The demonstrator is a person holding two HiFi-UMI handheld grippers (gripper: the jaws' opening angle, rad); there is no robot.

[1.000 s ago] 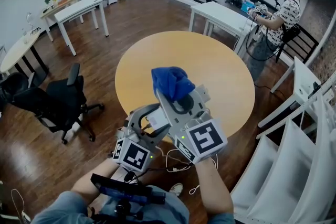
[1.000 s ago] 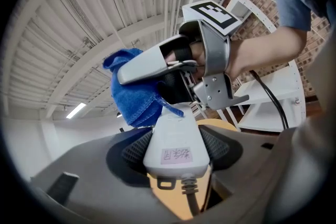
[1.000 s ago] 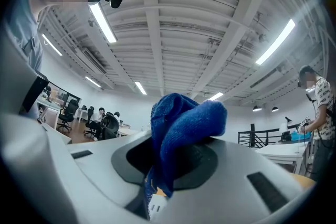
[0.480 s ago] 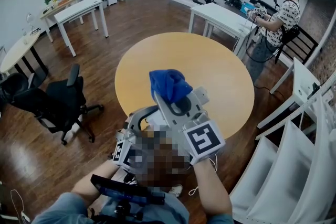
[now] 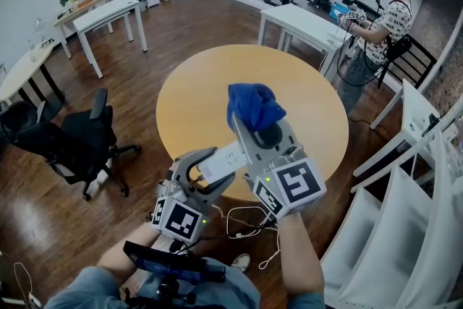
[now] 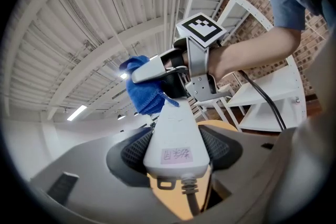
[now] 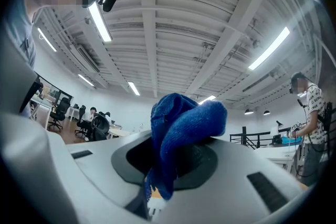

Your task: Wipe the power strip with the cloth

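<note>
Both grippers are held up over the round wooden table (image 5: 192,94). My left gripper (image 5: 200,168) is shut on one end of a white power strip (image 5: 221,161), whose cord (image 5: 242,222) loops down below. In the left gripper view the power strip (image 6: 176,136) runs away from the left gripper (image 6: 176,157), with a label near its cord end. My right gripper (image 5: 255,125) is shut on a bunched blue cloth (image 5: 253,106). The cloth (image 6: 140,91) touches the strip's far end. In the right gripper view the cloth (image 7: 181,131) bulges out of the right gripper (image 7: 176,165).
A person (image 5: 382,14) stands at a white table (image 5: 307,24) at the back right. A black office chair (image 5: 76,145) is at the left. White shelving (image 5: 405,213) stands close on the right. More white tables (image 5: 108,14) are at the back left.
My right gripper with the cloth has slid right and a little farther along the strip. My left gripper with the strip has dipped slightly.
</note>
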